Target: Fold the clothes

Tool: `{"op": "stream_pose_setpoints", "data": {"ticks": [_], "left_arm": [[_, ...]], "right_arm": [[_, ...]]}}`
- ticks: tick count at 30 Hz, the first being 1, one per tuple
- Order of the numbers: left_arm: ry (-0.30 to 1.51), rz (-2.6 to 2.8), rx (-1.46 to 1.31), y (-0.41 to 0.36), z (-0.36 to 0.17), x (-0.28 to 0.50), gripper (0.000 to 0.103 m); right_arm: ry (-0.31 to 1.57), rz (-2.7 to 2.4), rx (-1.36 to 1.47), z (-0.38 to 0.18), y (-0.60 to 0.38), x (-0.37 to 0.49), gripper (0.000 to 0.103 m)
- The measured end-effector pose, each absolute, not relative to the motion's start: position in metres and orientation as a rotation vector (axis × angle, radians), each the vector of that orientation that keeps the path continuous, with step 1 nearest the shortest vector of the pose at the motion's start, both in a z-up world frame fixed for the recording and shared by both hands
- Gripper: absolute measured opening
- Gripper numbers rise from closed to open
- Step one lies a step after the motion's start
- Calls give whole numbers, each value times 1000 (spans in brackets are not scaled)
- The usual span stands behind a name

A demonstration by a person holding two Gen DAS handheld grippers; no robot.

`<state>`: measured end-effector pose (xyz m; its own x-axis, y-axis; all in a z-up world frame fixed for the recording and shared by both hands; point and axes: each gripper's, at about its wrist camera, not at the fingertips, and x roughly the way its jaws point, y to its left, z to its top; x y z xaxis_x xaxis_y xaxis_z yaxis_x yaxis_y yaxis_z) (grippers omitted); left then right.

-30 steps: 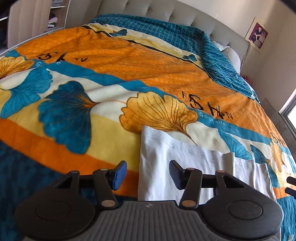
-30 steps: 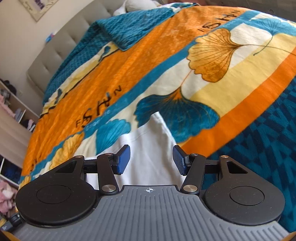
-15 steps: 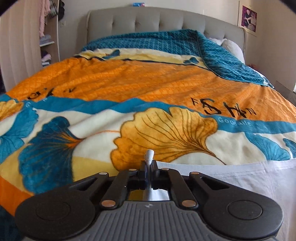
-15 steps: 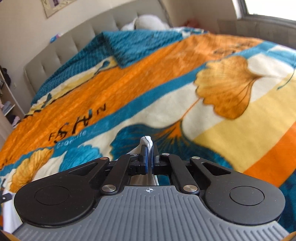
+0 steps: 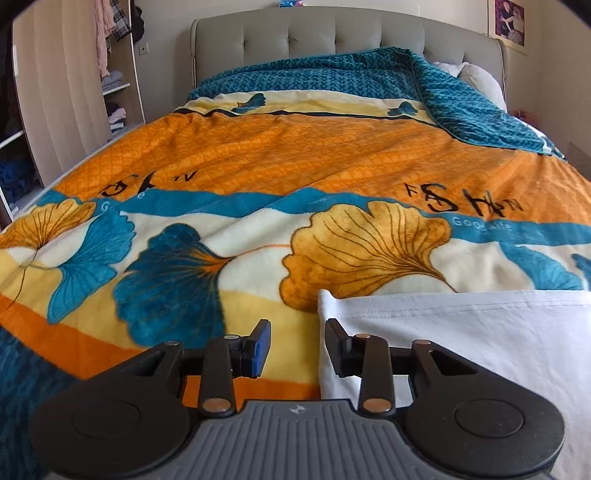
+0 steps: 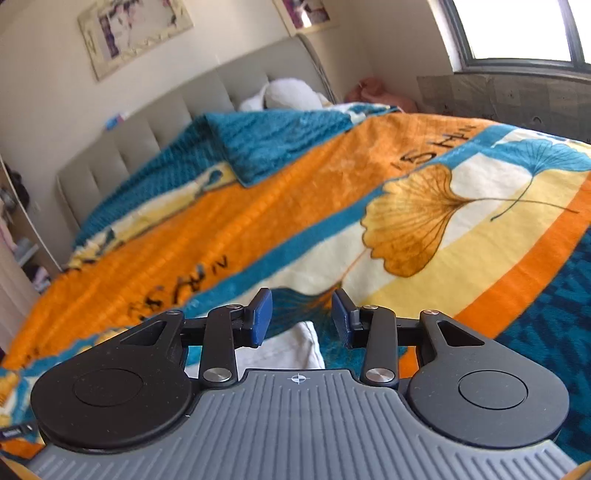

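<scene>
A white garment [image 5: 461,332] lies flat on the orange, blue and cream bedspread [image 5: 277,166], its folded left edge at the lower middle of the left wrist view. My left gripper [image 5: 297,341] is open and empty, straddling that left edge just above the cloth. In the right wrist view only a corner of the white garment [image 6: 288,347] shows below my right gripper [image 6: 302,314], which is open and empty above it.
A grey padded headboard [image 5: 332,40] stands at the far end of the bed, with a folded-back teal blanket [image 5: 461,99] and a white pillow [image 6: 288,92]. Open shelves with clothes [image 5: 114,99] stand on the left. A window [image 6: 517,33] is on the right.
Both grippers were open a second ago, shut on pinches of the white garment half a second ago, and are open again now. The garment lies flat with its edge further up the bed.
</scene>
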<state>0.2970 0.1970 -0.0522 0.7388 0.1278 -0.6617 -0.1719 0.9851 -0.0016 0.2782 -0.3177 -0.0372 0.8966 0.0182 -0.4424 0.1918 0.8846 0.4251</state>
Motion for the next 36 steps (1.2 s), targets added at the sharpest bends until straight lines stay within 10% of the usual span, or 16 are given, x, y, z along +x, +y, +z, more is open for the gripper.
{"op": "stream_pose_setpoints", "data": {"ticks": [14,21,25,36], "left_arm": [[735,-28,-234,175,43,87,50],[800,-51,-283,148,-9,19,50],[825,-74,-294,128,-35,-14,38],[924,-208,-26,54,-96,-22,37]], "right_arm": [[308,170,563,121,-337,20,57],[549,164,591,58,-327,-34,58],[707,129,555,4,-308,-43,30],[989,203,246,-83,-224,-40,28]]}}
